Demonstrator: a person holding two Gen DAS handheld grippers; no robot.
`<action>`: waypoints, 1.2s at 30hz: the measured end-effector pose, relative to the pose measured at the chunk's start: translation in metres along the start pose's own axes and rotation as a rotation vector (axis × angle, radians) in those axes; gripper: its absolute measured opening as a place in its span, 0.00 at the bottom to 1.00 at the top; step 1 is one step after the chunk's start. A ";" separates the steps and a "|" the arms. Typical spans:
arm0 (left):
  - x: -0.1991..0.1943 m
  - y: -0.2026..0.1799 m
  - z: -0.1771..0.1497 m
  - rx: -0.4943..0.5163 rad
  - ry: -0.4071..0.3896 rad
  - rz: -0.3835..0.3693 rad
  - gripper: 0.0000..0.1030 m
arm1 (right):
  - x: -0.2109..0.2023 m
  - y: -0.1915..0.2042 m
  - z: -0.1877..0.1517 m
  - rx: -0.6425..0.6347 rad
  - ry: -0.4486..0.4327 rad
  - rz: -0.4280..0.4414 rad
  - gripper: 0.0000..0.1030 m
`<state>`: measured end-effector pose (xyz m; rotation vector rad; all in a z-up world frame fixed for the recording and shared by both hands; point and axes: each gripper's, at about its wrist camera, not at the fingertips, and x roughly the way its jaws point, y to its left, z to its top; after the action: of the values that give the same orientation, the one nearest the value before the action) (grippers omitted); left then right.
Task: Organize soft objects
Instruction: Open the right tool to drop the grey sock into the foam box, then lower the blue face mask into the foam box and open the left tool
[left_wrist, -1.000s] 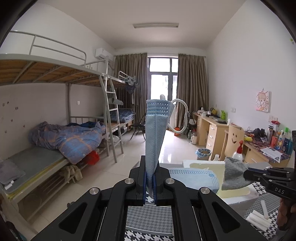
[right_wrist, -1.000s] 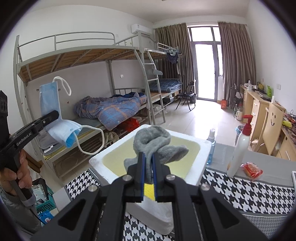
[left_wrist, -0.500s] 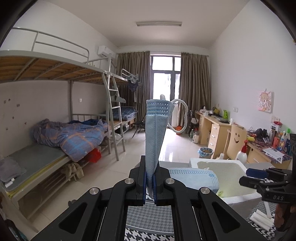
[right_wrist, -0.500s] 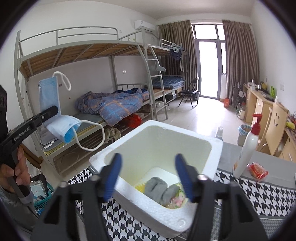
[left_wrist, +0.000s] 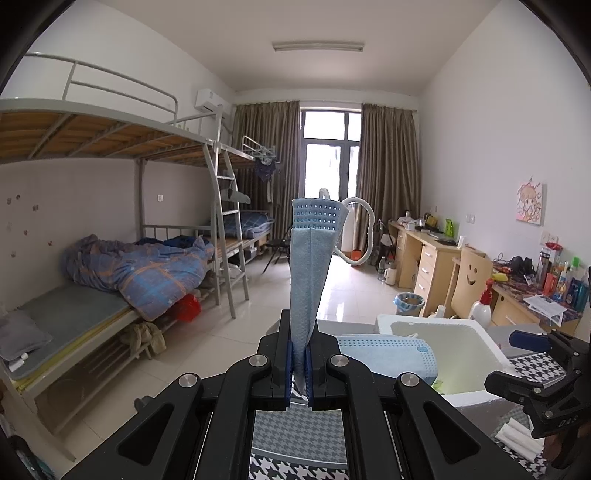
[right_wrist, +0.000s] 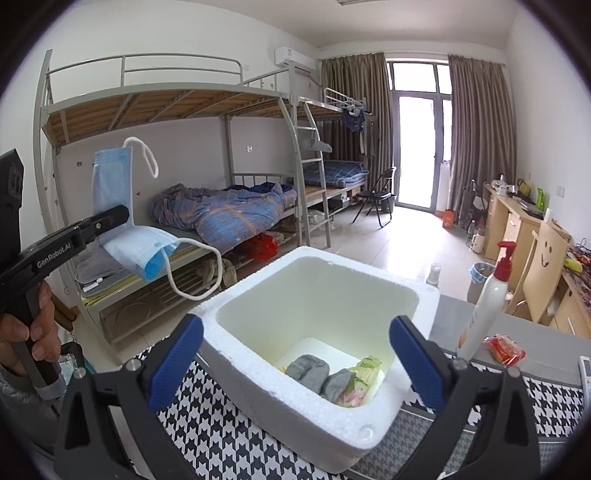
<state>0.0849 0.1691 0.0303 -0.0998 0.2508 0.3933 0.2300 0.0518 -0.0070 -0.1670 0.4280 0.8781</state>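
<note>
Grey sock (right_wrist: 308, 371) lay in foam box (right_wrist: 280, 391), right claw (right_wrist: 295, 363) opening empty above; left claw (left_wrist: 299, 360) clamped on blue mask (left_wrist: 308, 273)

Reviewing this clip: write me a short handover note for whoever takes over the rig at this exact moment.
Left gripper: shut on the blue face mask, held up in the air beside the foam box.
Right gripper: jaws opening, nothing between them, over the box.
Done: grey sock lies in the box bottom next to a green-and-pink packet.
Left: get the mask into the box. White rolled items on the table may also need sorting; unclear.
</note>
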 end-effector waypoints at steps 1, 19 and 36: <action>-0.001 0.000 0.000 0.002 -0.002 -0.001 0.05 | -0.001 -0.001 0.000 0.007 0.000 0.000 0.99; 0.008 -0.025 0.008 0.035 0.008 -0.085 0.05 | -0.026 -0.025 -0.009 0.070 -0.029 -0.062 0.99; 0.028 -0.064 0.008 0.080 0.062 -0.178 0.05 | -0.053 -0.047 -0.021 0.120 -0.057 -0.158 0.99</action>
<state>0.1371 0.1217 0.0332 -0.0554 0.3158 0.2027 0.2309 -0.0222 -0.0046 -0.0645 0.4078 0.6982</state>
